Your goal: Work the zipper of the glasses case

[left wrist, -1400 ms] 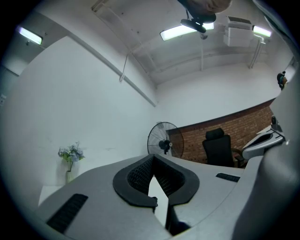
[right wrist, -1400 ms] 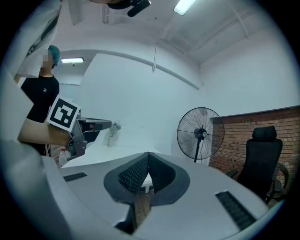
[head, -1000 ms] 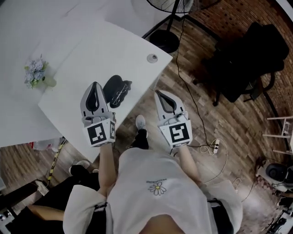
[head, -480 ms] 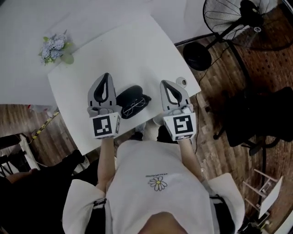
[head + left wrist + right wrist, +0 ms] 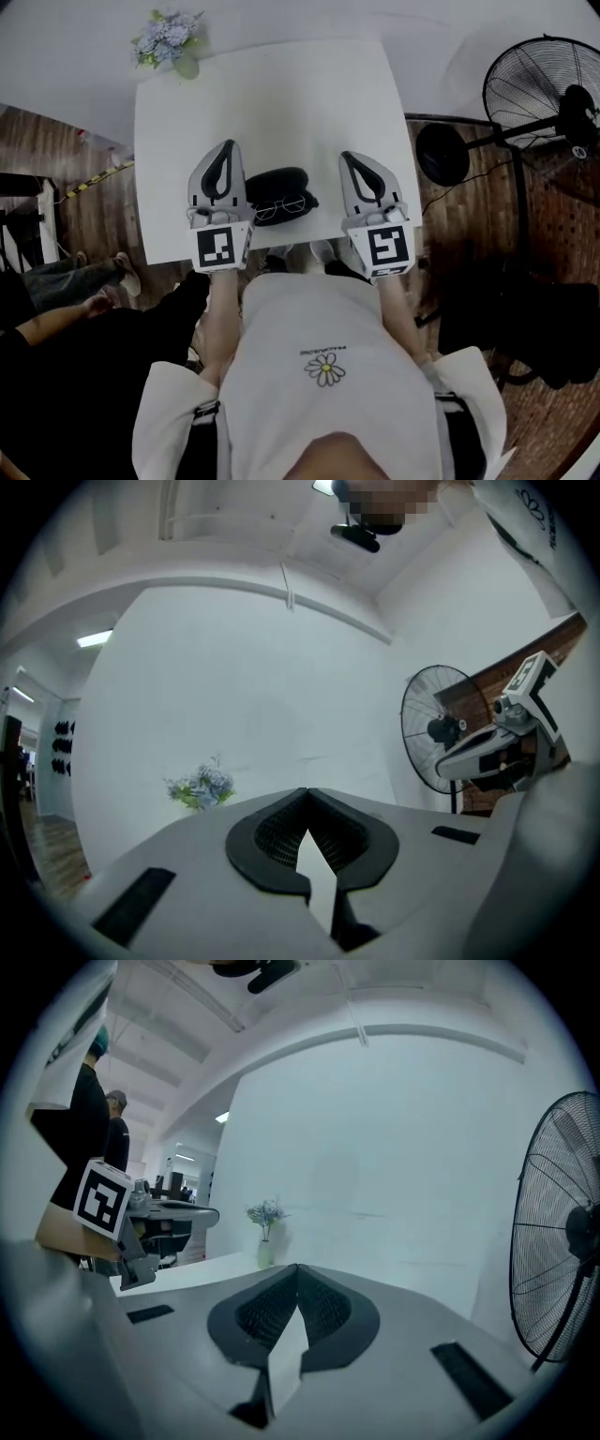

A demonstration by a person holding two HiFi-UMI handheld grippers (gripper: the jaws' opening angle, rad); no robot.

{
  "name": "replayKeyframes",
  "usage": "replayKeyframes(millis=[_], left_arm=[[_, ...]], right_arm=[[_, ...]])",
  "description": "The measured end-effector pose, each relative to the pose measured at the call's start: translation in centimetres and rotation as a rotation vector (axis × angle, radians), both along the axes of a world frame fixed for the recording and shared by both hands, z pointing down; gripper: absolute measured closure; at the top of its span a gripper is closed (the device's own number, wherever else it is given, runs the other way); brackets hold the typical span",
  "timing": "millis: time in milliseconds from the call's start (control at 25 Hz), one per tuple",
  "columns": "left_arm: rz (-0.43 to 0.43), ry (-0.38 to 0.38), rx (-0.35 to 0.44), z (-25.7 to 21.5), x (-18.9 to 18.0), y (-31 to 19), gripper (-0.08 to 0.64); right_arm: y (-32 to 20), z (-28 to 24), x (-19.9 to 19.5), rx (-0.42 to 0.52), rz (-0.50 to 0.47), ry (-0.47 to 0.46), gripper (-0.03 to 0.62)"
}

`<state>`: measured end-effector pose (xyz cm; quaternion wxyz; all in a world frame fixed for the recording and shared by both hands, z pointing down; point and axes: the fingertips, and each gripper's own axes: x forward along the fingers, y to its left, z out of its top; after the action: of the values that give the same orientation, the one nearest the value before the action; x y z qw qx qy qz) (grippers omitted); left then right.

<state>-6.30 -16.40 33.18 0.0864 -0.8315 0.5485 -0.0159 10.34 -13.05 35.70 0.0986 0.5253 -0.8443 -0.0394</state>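
Note:
A black glasses case (image 5: 277, 182) lies near the front edge of the white table (image 5: 272, 94), with a pair of glasses (image 5: 278, 208) resting against its near side. My left gripper (image 5: 223, 150) hovers just left of the case, jaws shut and empty. My right gripper (image 5: 351, 160) hovers just right of it, also shut and empty. In the left gripper view my left gripper (image 5: 307, 792) has its tips closed together, and my right gripper (image 5: 297, 1268) shows the same in the right gripper view. The case is hidden in both gripper views. No zipper detail is visible.
A small vase of pale flowers (image 5: 169, 41) stands at the table's far left corner. A black standing fan (image 5: 548, 94) is on the wooden floor to the right. Another person's legs and shoes (image 5: 84, 281) are at the left, beside the table.
The view has swung so the table now sits squarely ahead. Both grippers moved over the tabletop and now flank the case, the right one having come in from beyond the table's edge.

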Motion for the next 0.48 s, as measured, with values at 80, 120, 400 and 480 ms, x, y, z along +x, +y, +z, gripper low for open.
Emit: replayKeyframes(millis=[80,120,400,480], left_arm=[[-0.011,-0.031,-0.006,0.8,-0.1,0.5,0.545],[-0.013,-0.044,-0.014,1.2,-0.2,0.7,0.545],[-0.004,-0.052,-0.041,2.5,-0.3,1.3,0.545],[0.017,-0.077,-0.054,3.1,0.0,1.4,0.545]], right_arm=[[-0.2,0.2,-0.2,0.000,-0.024,0.008,0.584],[-0.2,0.3,-0.4,-0.002,-0.037,0.013,0.584],[-0.1,0.3,-1.2,-0.001,-0.084,0.012,0.584],[0.0,0.5,-1.3,-0.008,-0.088,0.015,0.584]])
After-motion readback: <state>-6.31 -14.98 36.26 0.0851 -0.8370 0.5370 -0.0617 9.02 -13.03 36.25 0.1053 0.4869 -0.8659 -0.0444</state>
